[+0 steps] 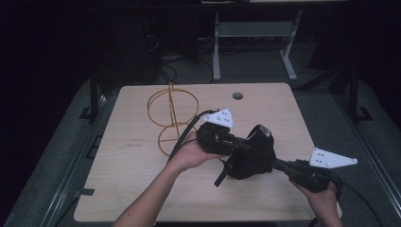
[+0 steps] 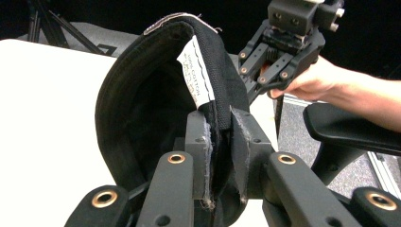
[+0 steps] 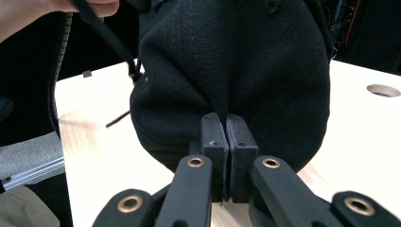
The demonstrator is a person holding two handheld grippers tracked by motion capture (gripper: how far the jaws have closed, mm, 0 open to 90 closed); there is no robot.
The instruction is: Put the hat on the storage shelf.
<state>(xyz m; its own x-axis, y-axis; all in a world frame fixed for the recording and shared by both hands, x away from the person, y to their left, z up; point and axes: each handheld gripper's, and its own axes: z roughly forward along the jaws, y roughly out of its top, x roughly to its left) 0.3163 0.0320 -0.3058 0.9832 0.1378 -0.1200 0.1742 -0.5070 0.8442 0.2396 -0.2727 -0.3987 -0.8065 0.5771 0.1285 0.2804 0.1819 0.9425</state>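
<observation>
A black cap point(image 1: 250, 158) hangs just above the wooden table point(image 1: 127, 184), held between both grippers. My left gripper point(image 1: 240, 144) comes in from the left and is shut on the cap's rim; in the left gripper view its pads point(image 2: 201, 137) squeeze the inner band point(image 2: 142, 104) just below a white label point(image 2: 196, 75). My right gripper point(image 1: 276, 163) reaches in from the right. In the right gripper view it point(image 3: 226, 127) is shut on a fold of the crown fabric point(image 3: 236, 61). A thin black strap point(image 3: 106, 35) dangles from the cap's left side.
A gold wire stand point(image 1: 170, 118) made of rings rises at the table's back left, close behind the left hand. A round cable hole point(image 1: 237, 96) sits near the far edge. A grey desk frame point(image 1: 216, 47) stands beyond the table.
</observation>
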